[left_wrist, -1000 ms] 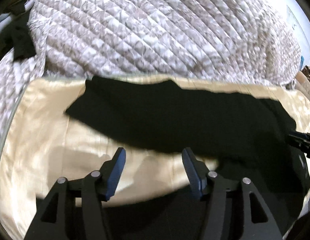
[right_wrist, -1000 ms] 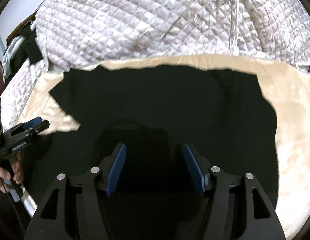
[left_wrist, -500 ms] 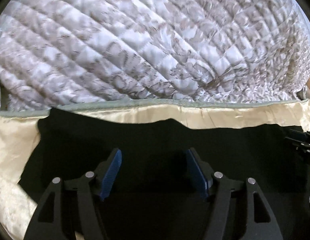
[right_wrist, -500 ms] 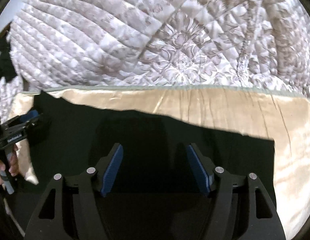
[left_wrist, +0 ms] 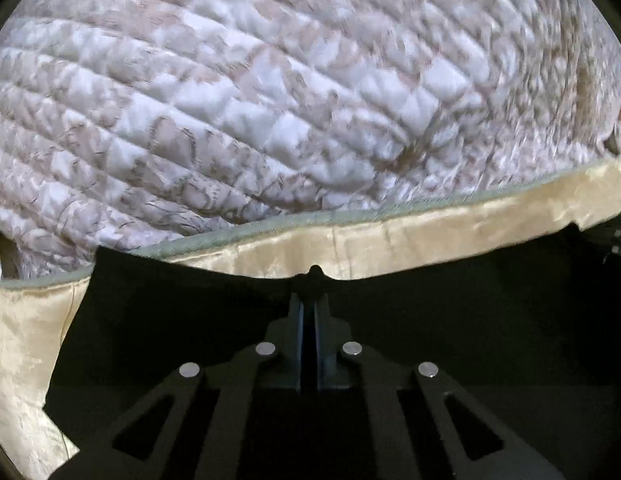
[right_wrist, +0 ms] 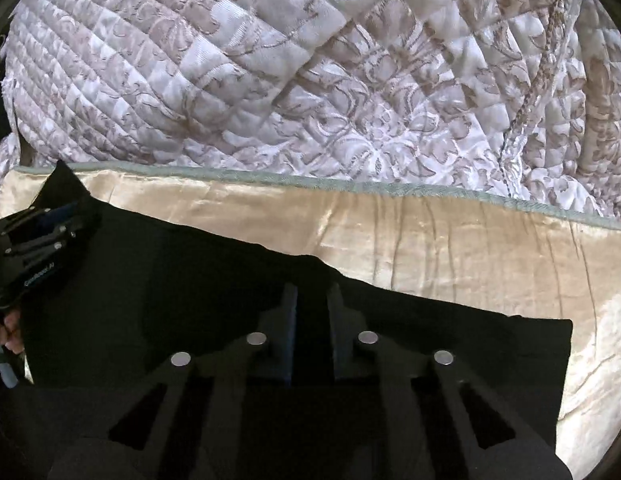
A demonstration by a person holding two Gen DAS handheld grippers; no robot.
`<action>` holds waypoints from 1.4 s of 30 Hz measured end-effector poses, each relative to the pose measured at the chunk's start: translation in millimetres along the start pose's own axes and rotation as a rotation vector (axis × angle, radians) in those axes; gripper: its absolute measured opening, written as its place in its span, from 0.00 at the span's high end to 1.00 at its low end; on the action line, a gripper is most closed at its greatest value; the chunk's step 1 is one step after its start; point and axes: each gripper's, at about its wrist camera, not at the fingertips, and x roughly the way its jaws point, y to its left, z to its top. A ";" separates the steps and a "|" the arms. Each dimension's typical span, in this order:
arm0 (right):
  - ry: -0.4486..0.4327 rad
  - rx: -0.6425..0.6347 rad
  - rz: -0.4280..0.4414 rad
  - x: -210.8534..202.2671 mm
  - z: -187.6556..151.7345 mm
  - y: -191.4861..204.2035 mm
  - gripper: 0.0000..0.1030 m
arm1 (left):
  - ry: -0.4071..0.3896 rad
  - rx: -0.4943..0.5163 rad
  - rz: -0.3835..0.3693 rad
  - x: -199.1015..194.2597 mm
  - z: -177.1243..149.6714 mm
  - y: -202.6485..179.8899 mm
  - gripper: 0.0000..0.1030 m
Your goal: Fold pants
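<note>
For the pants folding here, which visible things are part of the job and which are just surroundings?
Part of the job:
- black fabric pants
- left gripper, jaws just closed on the pants' far edge
- right gripper, jaws just closed on the pants

Just surroundings:
- cream satin sheet
- white quilted floral bedspread

I had a bed under both cameras, covered by a quilt (left_wrist: 270,100) in white and pale brown, stitched in diamonds and bunched up high at the far side. Nearer to me a cream sheet (right_wrist: 450,240) with a grey-green edge lay flat, creased in places, its far edge meeting the quilt. On the sheet lay the black pants (right_wrist: 190,280), spread wide and reaching nearly to the piped edge on the left of the right view. Cream fabric showed beyond them on both sides.
</note>
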 end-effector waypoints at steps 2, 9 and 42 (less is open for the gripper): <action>-0.025 0.007 0.013 -12.0 -0.5 2.2 0.90 | -0.036 -0.017 -0.004 -18.6 -0.9 4.2 0.95; -0.187 0.022 0.056 -96.2 -20.3 13.5 0.90 | -0.199 -0.119 -0.064 -123.4 -31.6 26.3 0.95; -0.155 0.567 0.224 -199.2 -294.6 -6.0 0.39 | -0.097 -0.114 -0.126 -211.3 -193.0 -3.0 0.51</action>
